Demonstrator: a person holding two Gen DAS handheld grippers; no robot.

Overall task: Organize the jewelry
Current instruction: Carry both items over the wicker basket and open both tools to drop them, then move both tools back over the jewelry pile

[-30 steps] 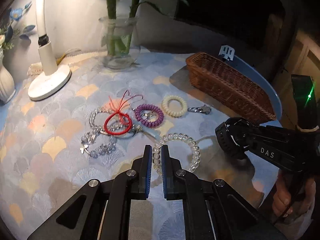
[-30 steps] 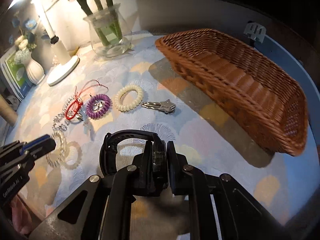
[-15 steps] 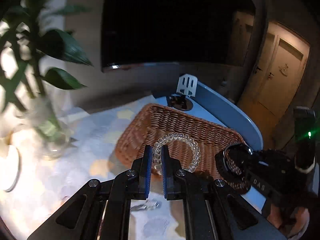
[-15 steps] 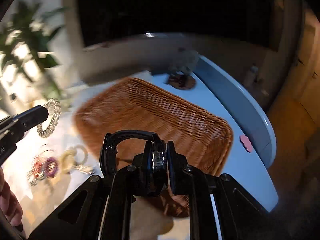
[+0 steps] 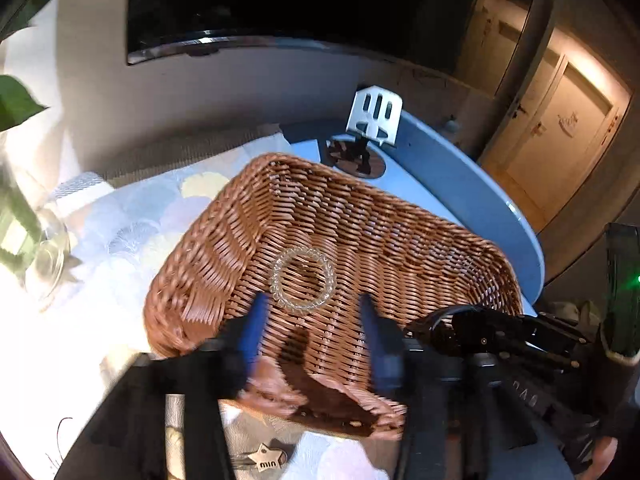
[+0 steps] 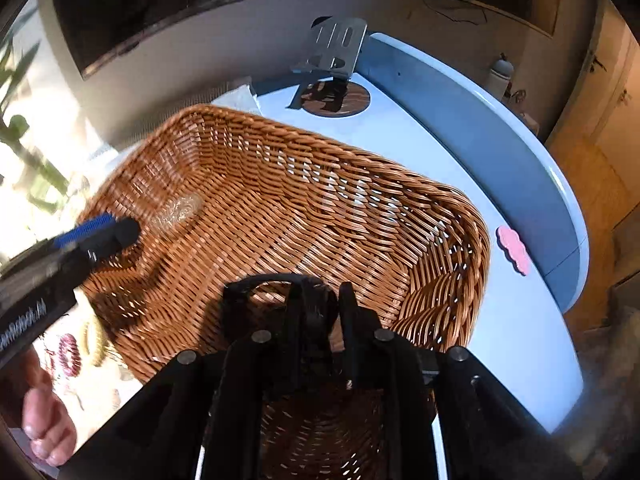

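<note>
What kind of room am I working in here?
Most likely a living room at home: a round blue table with a patterned cloth, a dark wall-mounted screen behind it, and wooden doors to the right. A wicker basket holds a clear bracelet.

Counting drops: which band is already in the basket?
The clear beaded bracelet, loose on the wicker basket floor. The black band sits in the right gripper; the purple coil lies outside.
</note>
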